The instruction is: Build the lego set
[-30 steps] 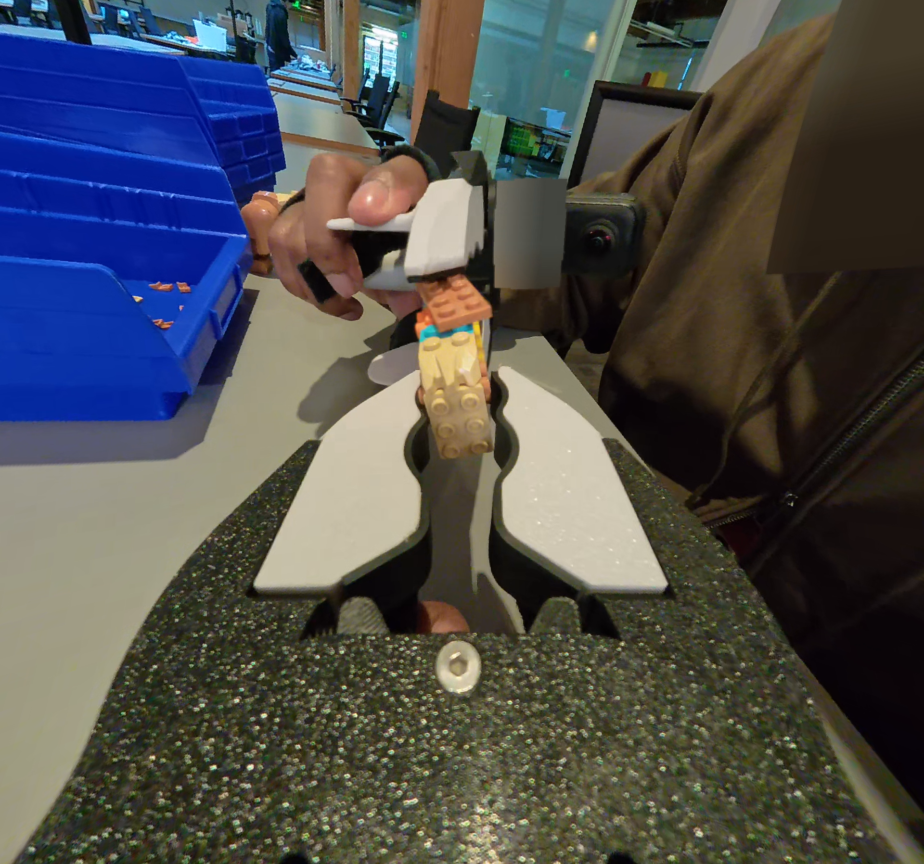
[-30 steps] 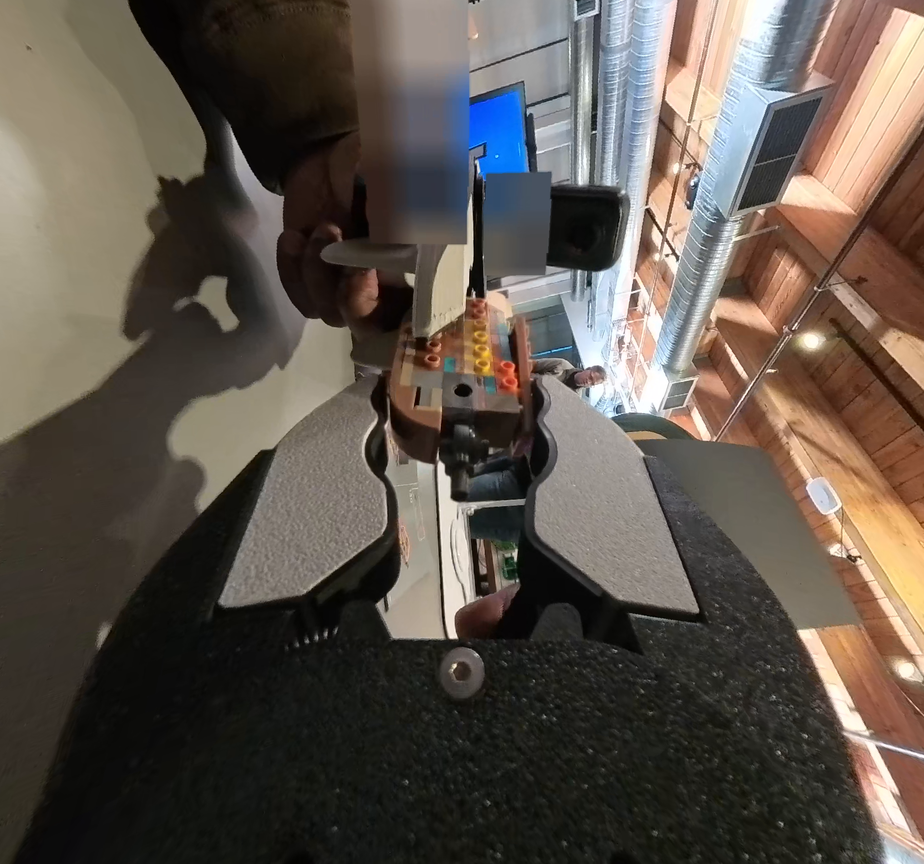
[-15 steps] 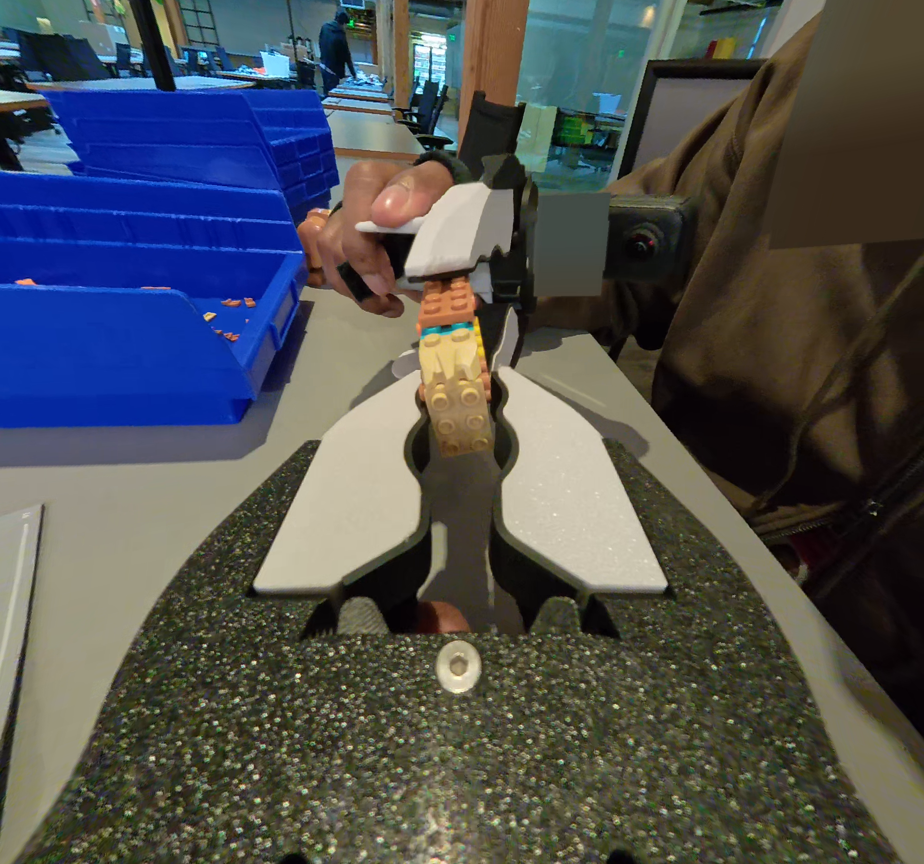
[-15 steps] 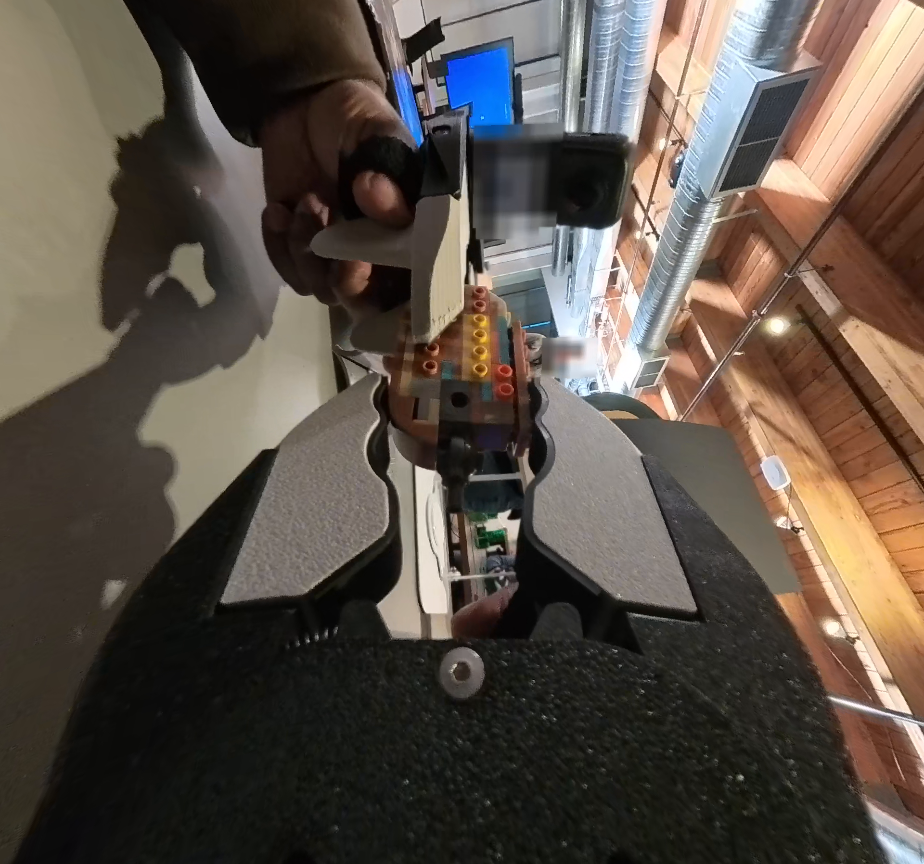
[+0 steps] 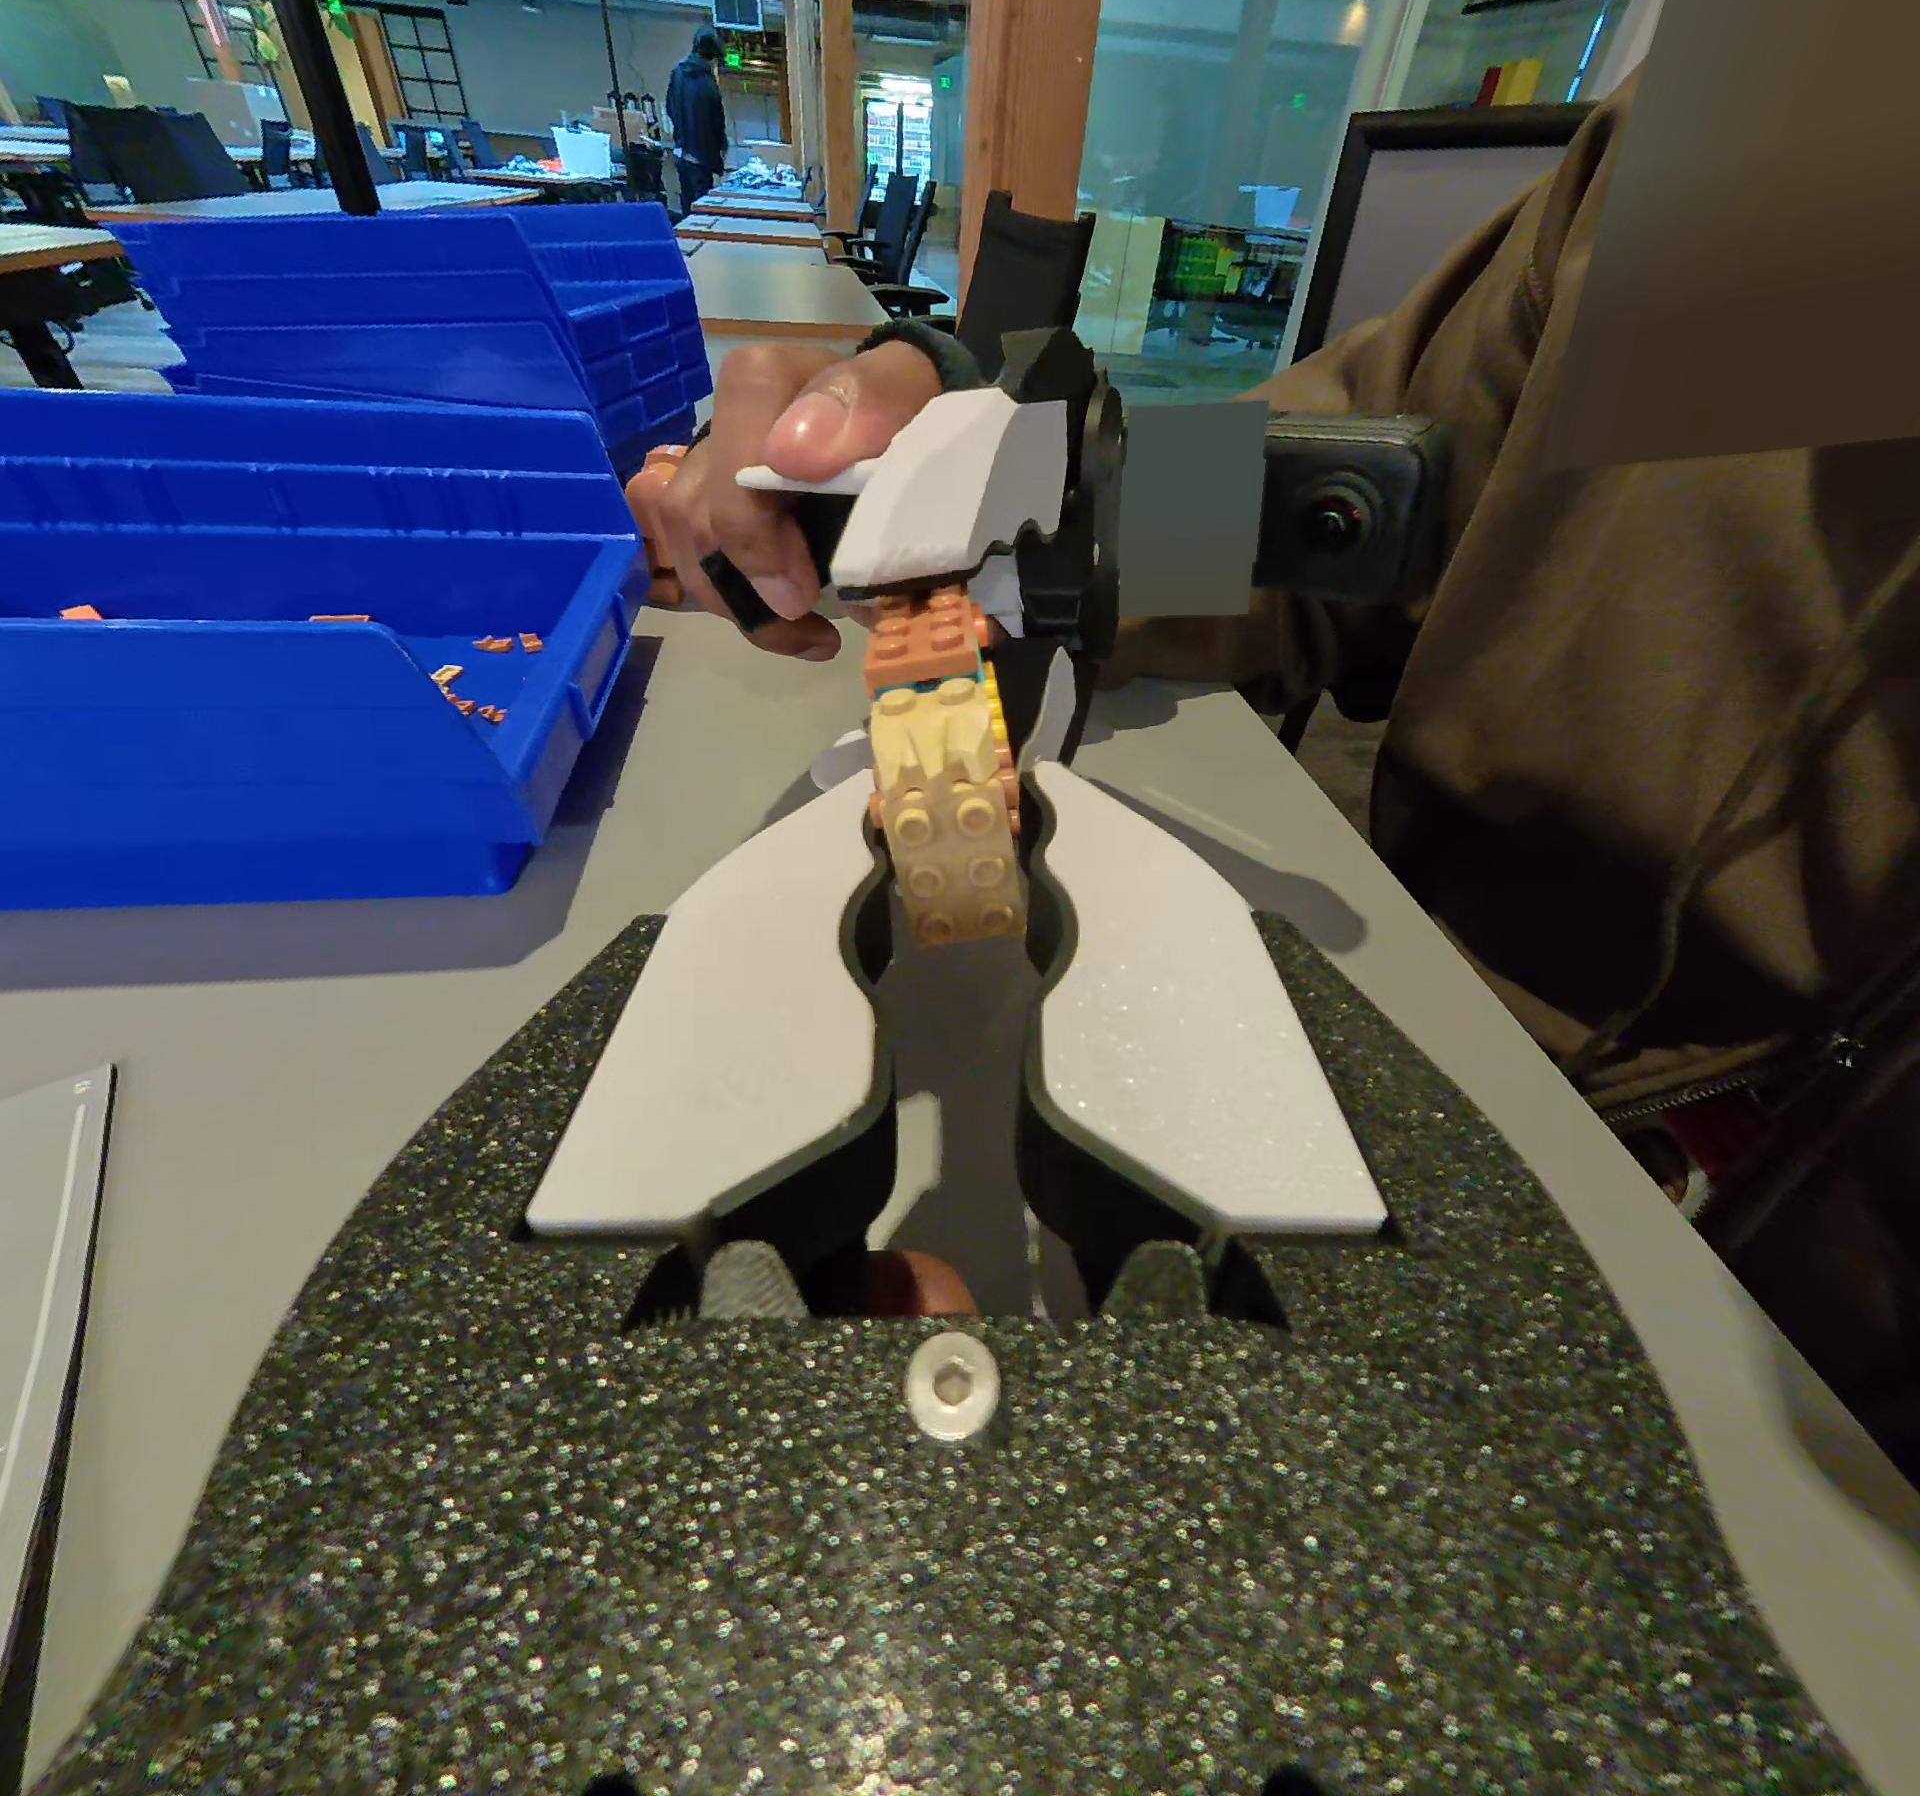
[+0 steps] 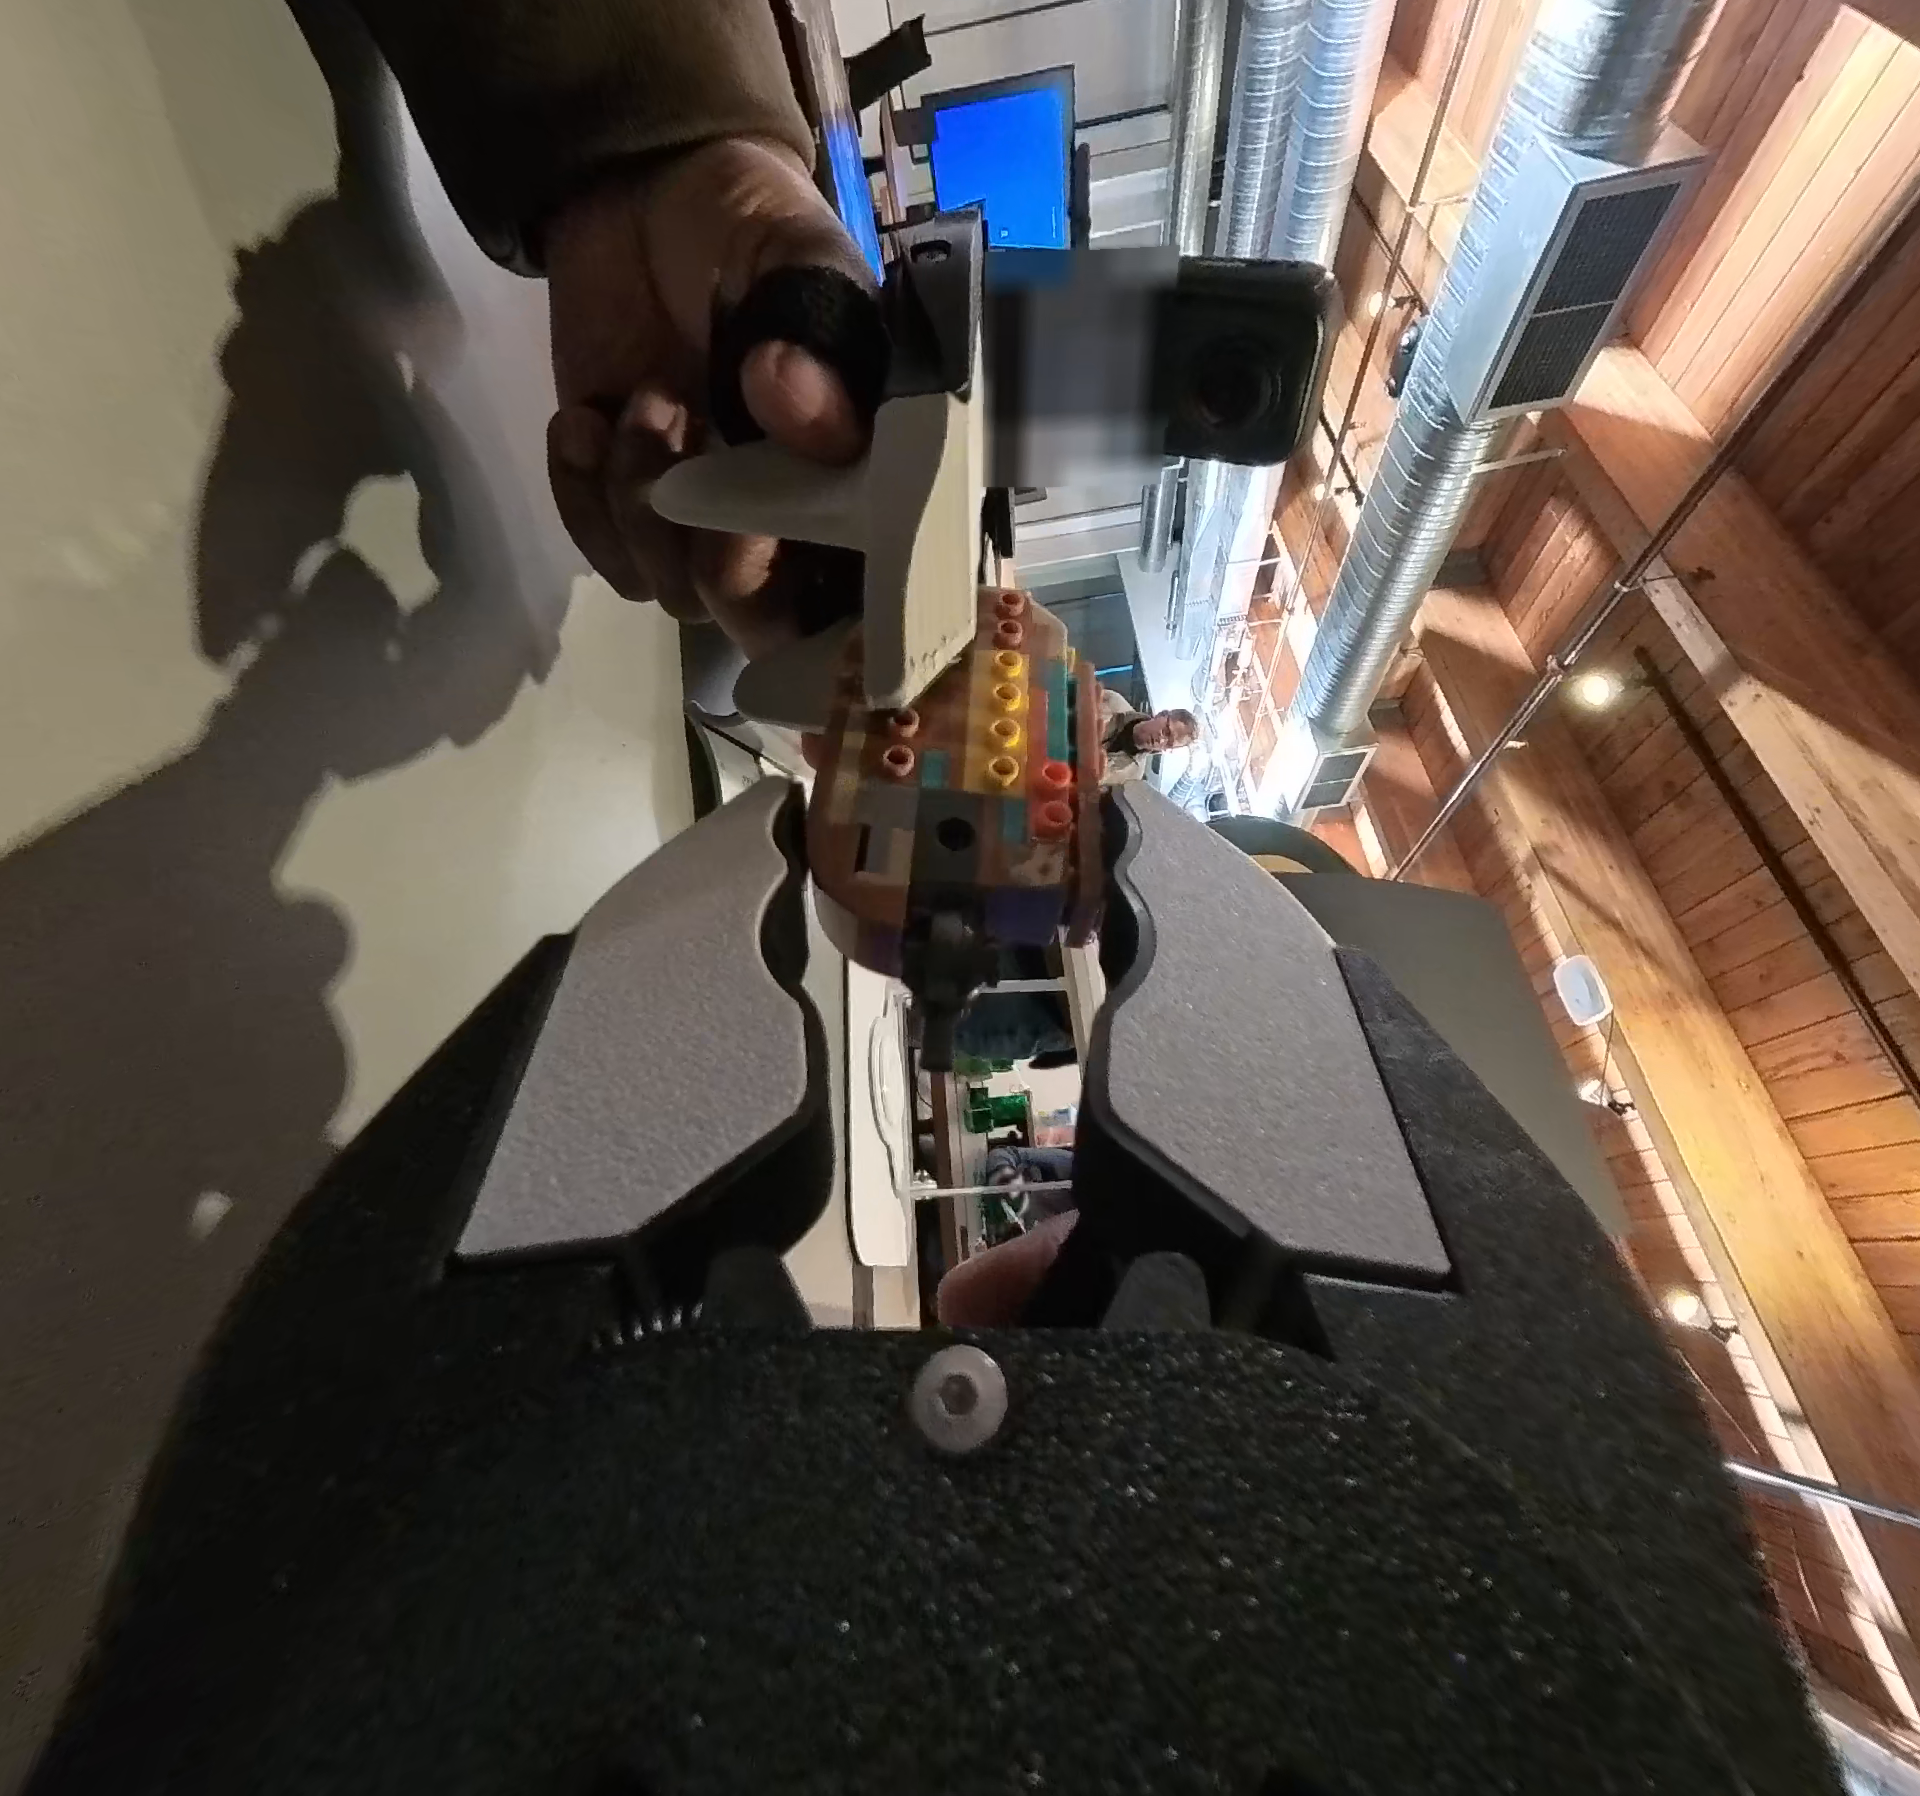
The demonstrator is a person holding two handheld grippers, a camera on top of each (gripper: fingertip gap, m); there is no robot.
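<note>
**Open workshop hall, timber and glass**

Grey bench [image 5: 260, 1019] in front, stacked blue bins [image 5: 312, 520] along its left side. Behind: rows of long desks with black office chairs [image 5: 894, 240], a thick wooden post [image 5: 1029, 84], glass partitions [image 5: 1226, 136], strip lights overhead. From the right wrist view, turned sideways: plank ceiling [image 6: 1714, 603], silver ventilation ducts [image 6: 1455, 396], a lit blue monitor [image 6: 1003, 167], small warm spotlights

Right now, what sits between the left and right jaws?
In the left wrist view, only the lego assembly spans from the left gripper to the right gripper; each grips an end.
</note>
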